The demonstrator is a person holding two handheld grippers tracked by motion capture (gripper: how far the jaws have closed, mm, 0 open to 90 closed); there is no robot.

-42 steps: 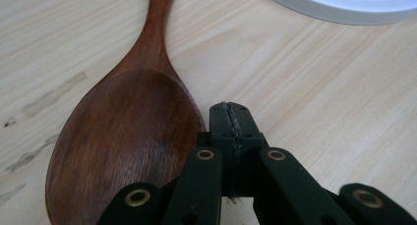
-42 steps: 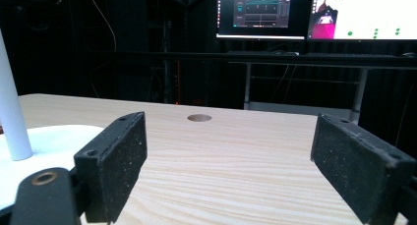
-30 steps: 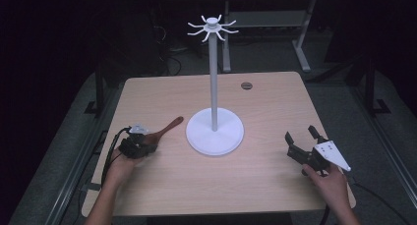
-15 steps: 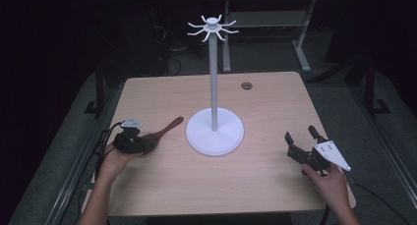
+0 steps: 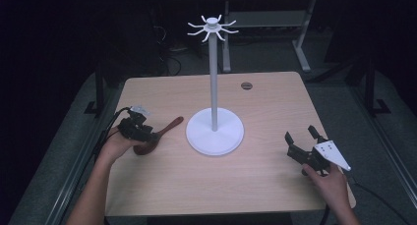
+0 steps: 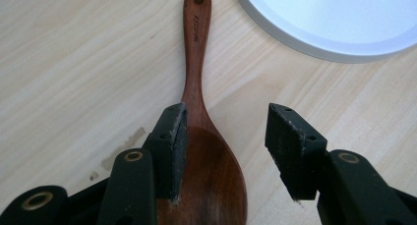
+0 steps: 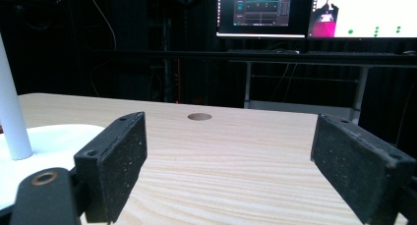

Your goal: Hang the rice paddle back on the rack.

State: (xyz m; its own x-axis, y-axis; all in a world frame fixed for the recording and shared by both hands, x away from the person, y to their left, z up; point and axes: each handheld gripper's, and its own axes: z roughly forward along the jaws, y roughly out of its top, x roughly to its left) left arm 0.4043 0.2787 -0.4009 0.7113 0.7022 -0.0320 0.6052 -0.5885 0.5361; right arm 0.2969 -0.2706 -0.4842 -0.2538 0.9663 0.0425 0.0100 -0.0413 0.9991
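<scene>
A dark brown wooden spoon (image 5: 167,128) lies flat on the table, its handle pointing toward the white stand's base (image 5: 215,131). My left gripper (image 5: 145,134) hovers over the spoon's bowl. In the left gripper view the spoon (image 6: 195,63) runs up from under the left jaw; my left gripper (image 6: 227,122) has just been opening, and its pads stand apart without pressing on the spoon. My right gripper (image 5: 301,134) rests near the table's right edge, open. In the right gripper view nothing is between the jaws of my right gripper (image 7: 231,136).
The tall white stand (image 5: 213,68) with hook arms at its top rises from the table's middle; its pole (image 7: 11,122) shows at the left of the right gripper view. A round hole (image 5: 246,86) sits near the far edge. Monitors (image 7: 260,11) glow beyond the table.
The left gripper has risen and drawn back slightly to the left, and its jaws have parted from the spoon. The spoon stays on the table. The right gripper has not moved.
</scene>
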